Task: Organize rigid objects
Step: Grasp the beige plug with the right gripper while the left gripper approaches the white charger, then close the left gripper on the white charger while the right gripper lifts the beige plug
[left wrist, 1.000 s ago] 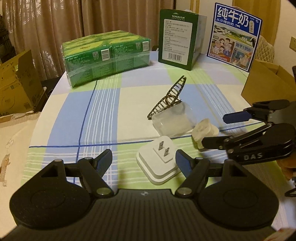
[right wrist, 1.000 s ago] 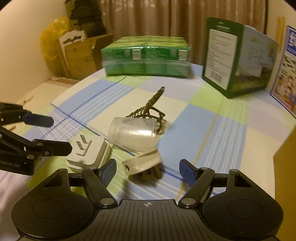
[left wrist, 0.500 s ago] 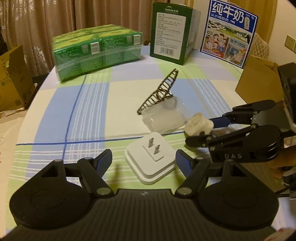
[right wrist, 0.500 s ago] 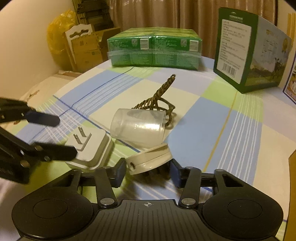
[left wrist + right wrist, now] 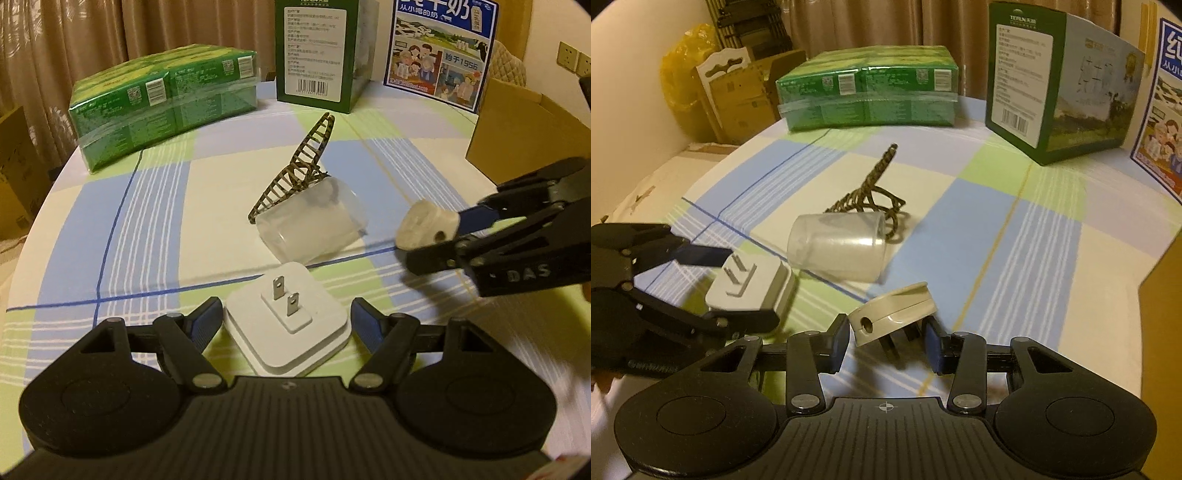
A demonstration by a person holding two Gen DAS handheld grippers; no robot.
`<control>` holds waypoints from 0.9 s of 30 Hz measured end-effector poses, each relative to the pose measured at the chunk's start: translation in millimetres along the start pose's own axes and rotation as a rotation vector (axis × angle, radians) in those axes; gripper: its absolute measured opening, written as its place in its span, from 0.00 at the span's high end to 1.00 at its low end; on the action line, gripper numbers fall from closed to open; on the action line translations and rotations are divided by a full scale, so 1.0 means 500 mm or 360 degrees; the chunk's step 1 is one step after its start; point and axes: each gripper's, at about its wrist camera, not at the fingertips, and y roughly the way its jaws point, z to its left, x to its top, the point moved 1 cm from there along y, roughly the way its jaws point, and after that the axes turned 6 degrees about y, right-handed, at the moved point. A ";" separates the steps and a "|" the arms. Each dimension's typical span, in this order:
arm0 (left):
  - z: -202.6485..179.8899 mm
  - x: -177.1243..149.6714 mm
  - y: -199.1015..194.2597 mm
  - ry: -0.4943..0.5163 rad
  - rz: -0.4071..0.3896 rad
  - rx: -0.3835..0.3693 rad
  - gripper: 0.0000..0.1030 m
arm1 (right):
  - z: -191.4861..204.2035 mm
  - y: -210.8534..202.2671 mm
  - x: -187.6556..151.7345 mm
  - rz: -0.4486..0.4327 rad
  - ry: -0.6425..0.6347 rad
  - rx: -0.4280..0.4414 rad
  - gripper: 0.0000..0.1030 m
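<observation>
A white charger [image 5: 287,322] with two prongs up lies on the checked tablecloth between the fingers of my left gripper [image 5: 287,325], which is open around it; it also shows in the right wrist view [image 5: 748,282]. My right gripper [image 5: 888,341] is shut on a cream round plug [image 5: 892,312] and holds it above the cloth; the plug also shows in the left wrist view [image 5: 428,229]. A clear plastic cup [image 5: 314,230] lies on its side in the middle, against a dark ribbed hair clip [image 5: 295,171].
A green shrink-wrapped pack [image 5: 162,103] sits at the back left. A green carton [image 5: 319,51] and a blue milk carton [image 5: 441,51] stand at the back. A brown cardboard box [image 5: 524,129] is at the right edge. More boxes [image 5: 738,92] stand beyond the table.
My right gripper closed on the cream plug and lifted it off the cloth. My left gripper moved forward until its fingers straddle the white charger.
</observation>
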 end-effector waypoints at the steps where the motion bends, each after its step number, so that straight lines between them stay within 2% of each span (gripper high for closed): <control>1: 0.000 0.000 0.001 0.0004 -0.0004 0.0001 0.30 | -0.001 -0.003 -0.003 0.0011 0.0000 -0.0002 0.61; 4: -0.003 -0.002 0.000 0.0022 -0.0012 0.0008 0.30 | -0.002 -0.011 -0.017 0.0035 -0.0004 -0.0008 0.61; 9: -0.013 -0.006 -0.011 0.0046 -0.0036 -0.0012 0.40 | 0.003 -0.029 -0.037 0.0043 0.0010 -0.0005 0.61; 22: -0.084 -0.064 -0.081 0.0225 -0.0009 -0.0152 0.39 | 0.024 -0.118 -0.144 0.0146 0.0011 0.0045 0.61; 24: -0.084 -0.072 -0.087 0.0225 -0.0009 -0.0147 0.39 | 0.026 -0.130 -0.152 0.0144 -0.0007 0.0052 0.56; 27: -0.078 -0.082 -0.092 0.0206 0.0021 -0.0125 0.33 | 0.028 -0.144 -0.165 0.0122 -0.0046 0.0014 0.36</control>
